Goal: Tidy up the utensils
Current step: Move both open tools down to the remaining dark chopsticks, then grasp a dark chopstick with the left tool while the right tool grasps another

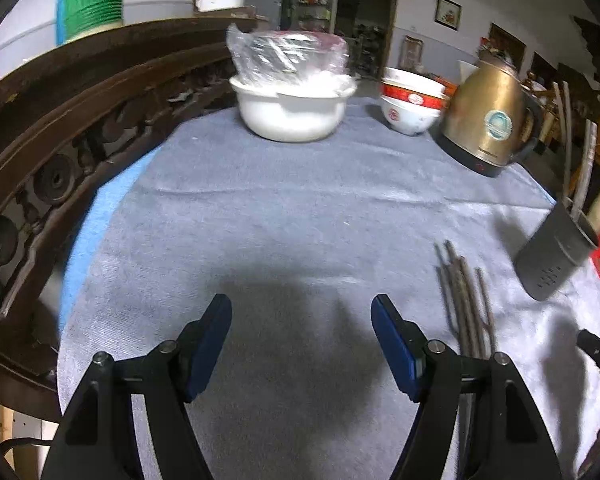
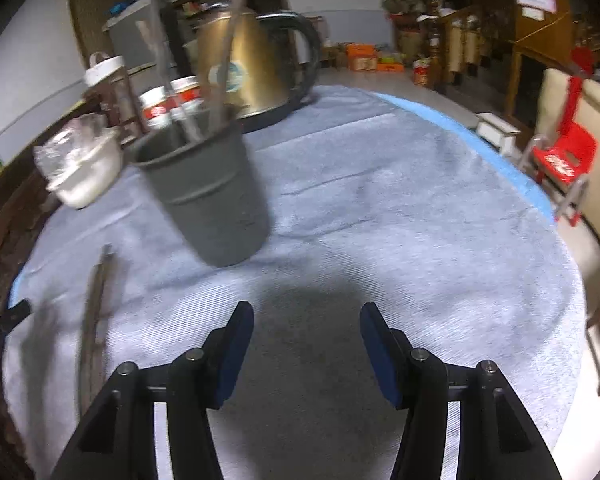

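A bundle of brown chopsticks (image 1: pixel 466 304) lies flat on the grey cloth, just right of my left gripper (image 1: pixel 302 312), which is open and empty above the cloth. The chopsticks also show at the left in the right wrist view (image 2: pixel 96 312). A dark grey utensil cup (image 1: pixel 554 256) stands at the right with a few chopsticks upright in it; it is ahead and left of my right gripper (image 2: pixel 306 318) in the right wrist view (image 2: pixel 208 196). My right gripper is open and empty.
A white basin (image 1: pixel 292 114) with a plastic-wrapped bowl, stacked red-and-white bowls (image 1: pixel 412 108) and a gold kettle (image 1: pixel 488 116) stand at the table's far side. A carved dark wooden rail (image 1: pixel 60 120) runs along the left. A red chair (image 2: pixel 564 156) stands beyond the right edge.
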A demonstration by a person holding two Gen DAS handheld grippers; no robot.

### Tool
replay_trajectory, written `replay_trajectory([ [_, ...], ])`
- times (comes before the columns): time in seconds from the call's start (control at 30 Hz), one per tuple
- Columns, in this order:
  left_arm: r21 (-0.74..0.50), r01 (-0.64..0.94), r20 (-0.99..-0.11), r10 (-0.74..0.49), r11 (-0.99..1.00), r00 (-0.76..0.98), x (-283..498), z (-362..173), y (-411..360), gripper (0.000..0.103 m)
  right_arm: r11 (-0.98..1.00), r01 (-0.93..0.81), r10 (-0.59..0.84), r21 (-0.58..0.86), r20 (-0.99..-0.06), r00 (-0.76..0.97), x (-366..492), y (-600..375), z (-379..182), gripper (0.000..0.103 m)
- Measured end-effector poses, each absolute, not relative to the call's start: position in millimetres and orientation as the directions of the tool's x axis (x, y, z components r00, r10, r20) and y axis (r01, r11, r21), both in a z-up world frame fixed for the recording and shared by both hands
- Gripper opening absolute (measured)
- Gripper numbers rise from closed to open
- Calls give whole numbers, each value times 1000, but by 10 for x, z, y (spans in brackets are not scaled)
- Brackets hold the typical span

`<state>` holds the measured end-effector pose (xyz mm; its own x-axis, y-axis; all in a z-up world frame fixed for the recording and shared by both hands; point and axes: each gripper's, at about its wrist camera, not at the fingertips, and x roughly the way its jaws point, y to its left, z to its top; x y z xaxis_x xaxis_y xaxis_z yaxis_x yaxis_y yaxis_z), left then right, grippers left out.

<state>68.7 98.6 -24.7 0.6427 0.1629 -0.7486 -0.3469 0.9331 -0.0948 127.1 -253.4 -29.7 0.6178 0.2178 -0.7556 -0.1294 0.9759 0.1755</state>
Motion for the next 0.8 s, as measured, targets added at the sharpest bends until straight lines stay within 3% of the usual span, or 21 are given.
replay_trajectory([
  [0.23, -98, -290, -787, 104, 952, 608, 706, -153, 809, 73, 908, -344, 391, 241, -784, 483, 1164, -1920, -101, 58],
  [0.3, -95, -278, -797, 94, 956, 596, 676, -142, 770, 73, 892, -375, 410, 251, -797, 444, 1165, -1734, -90, 49],
  [0.33, -95, -276, -800, 92, 956, 593, 658, -140, 764, 73, 885, -391, 416, 255, -810, 413, 1182, -1600, -101, 39],
  [0.43, -96, -269, -804, 84, 958, 588, 602, -121, 760, 73, 879, -404, 406, 253, -841, 357, 1239, -1352, -196, 36],
  [0.8, -112, -261, -811, 64, 959, 582, 578, -91, 766, 72, 902, -355, 344, 246, -906, 247, 1350, -1064, -497, 11],
])
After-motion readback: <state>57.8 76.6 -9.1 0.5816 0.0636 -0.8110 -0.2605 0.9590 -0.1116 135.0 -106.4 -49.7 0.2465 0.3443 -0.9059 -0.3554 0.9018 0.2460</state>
